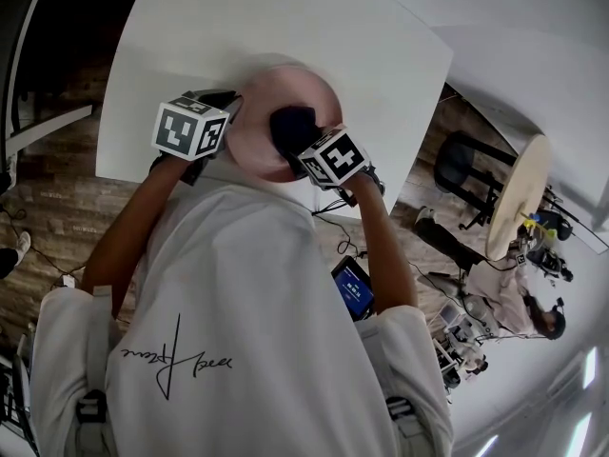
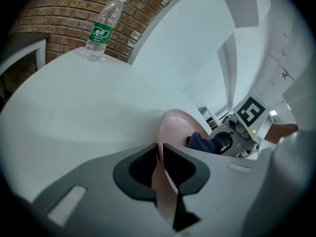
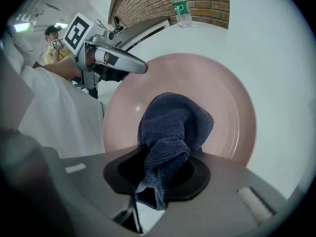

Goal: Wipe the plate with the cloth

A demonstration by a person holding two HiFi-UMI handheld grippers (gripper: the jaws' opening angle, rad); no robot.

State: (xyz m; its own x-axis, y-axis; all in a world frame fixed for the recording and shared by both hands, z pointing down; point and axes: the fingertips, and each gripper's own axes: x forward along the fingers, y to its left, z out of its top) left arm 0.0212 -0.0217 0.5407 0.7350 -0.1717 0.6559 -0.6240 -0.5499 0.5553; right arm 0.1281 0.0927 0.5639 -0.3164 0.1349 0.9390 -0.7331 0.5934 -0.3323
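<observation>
A pink plate (image 1: 257, 122) is held up over the near edge of the white table (image 1: 238, 36). My left gripper (image 1: 221, 120) is shut on its left rim; in the left gripper view the plate (image 2: 174, 127) runs edge-on between the jaws (image 2: 159, 154). My right gripper (image 1: 303, 150) is shut on a dark blue cloth (image 1: 290, 127), which presses against the plate's face. Seen from the right gripper view, the cloth (image 3: 170, 127) bunches out of the jaws onto the middle of the plate (image 3: 232, 98), with the left gripper (image 3: 126, 65) clamped at the plate's upper left rim.
A clear water bottle with a green label (image 2: 102, 29) stands at the far side of the table near a brick wall (image 2: 54, 14). A round wooden table (image 1: 519, 198) and a seated person (image 1: 533, 312) are off to the right on the floor.
</observation>
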